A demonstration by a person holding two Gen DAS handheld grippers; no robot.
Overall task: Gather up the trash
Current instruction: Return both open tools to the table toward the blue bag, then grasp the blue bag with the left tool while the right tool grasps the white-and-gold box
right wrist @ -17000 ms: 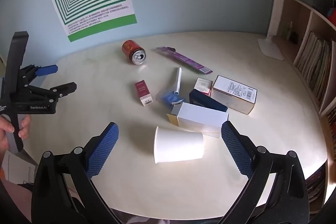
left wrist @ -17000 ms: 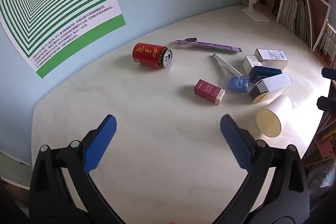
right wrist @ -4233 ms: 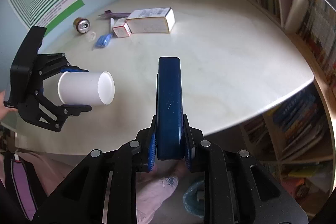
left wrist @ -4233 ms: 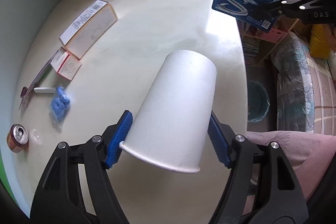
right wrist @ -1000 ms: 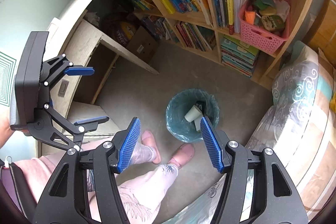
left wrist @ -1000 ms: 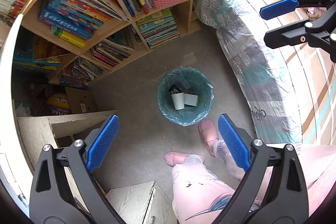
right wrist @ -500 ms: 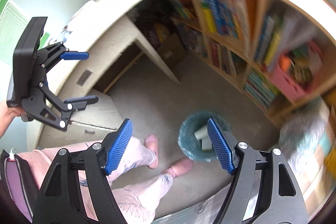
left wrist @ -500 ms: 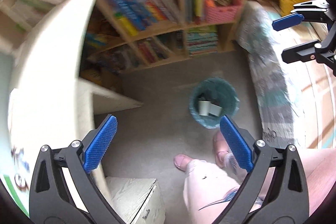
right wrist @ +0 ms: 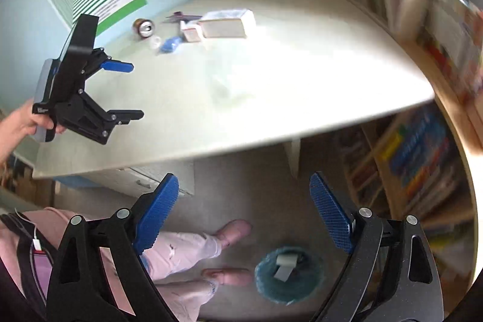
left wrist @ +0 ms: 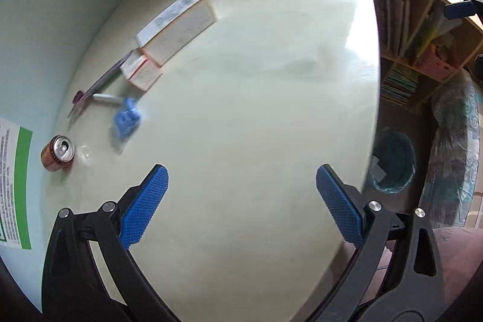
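Both grippers have swung away from the floor and back toward the table, which now fills most of the left wrist view where half a second ago bookshelves and floor lay. In the right wrist view the table takes the upper half, floor the lower.

Bin: a teal-lined trash bin at the lower centre of the right wrist view, with pale trash inside, beside the person's feet; in the left wrist view it sits at the right edge, past the table rim.

Left gripper: angled down over the bare table, jaws wide apart, nothing between them. From the right wrist view it appears at the left, held in a hand.

Right gripper: tilted down over the floor near the table edge; its jaws have just been opening and stand wide apart, empty.

Remaining trash lies at the left of the left wrist view: 2 boxes, a large one and a small one, touching; a blue wrapper; a can on its side.
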